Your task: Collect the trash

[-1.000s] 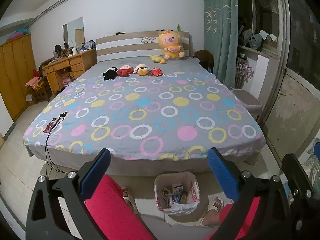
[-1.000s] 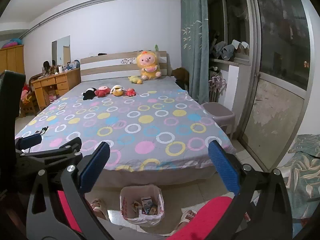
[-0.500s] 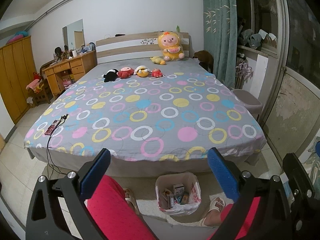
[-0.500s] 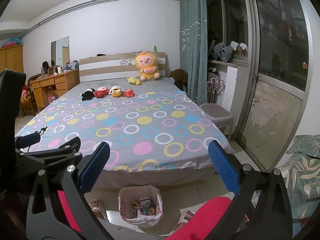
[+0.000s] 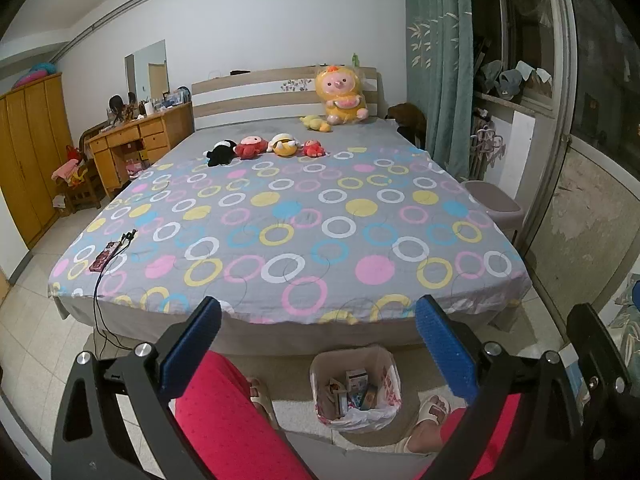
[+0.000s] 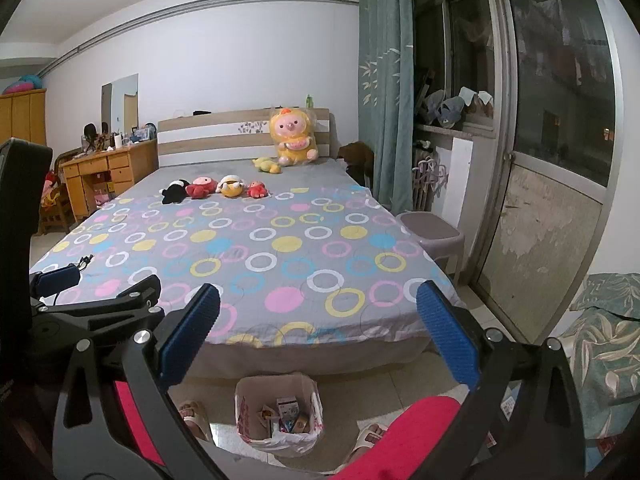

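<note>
A small bin lined with a white plastic bag (image 5: pixel 356 390) (image 6: pixel 279 414) stands on the floor at the foot of the bed, between the person's sandalled feet. Several small boxes and wrappers lie inside it. My left gripper (image 5: pixel 318 344) hangs open above the bin, its blue pads wide apart with nothing between them. My right gripper (image 6: pixel 318 338) is open too and holds nothing. The left gripper's black frame shows at the left of the right wrist view.
A bed (image 5: pixel 296 220) with a ring-patterned sheet fills the middle, with plush toys (image 5: pixel 264 146) near the headboard and a phone on a cable (image 5: pixel 105 255) at its left edge. A plastic stool (image 5: pixel 496 206) stands at the right, a wooden desk (image 5: pixel 136 140) at the left. Red trouser legs (image 5: pixel 228 412) lie below the grippers.
Both views have drifted slightly; the bin sits a touch more to the right in the left wrist view and left in the right wrist view. Both grippers stay open.
</note>
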Tool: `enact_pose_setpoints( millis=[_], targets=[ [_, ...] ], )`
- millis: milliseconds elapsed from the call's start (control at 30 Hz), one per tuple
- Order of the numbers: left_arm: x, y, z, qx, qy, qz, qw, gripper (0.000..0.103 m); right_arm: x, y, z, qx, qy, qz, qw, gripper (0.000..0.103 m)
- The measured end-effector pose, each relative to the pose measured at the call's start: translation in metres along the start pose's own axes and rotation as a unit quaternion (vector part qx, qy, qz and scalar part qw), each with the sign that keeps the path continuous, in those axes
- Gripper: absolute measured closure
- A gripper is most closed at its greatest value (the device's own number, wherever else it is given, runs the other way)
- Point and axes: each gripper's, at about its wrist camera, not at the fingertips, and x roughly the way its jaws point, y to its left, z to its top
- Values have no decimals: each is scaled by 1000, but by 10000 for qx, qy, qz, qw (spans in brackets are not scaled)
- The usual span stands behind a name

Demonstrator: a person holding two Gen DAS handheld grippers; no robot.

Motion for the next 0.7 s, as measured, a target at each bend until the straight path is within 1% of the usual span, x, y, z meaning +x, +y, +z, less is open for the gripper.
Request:
enact_pose_setpoints(
  millis=[700],
  targets=[
    [-1,-1,-1,10,-13,1,10000,8,-1,1,0,2,-13,4,10000,7]
  ],
)
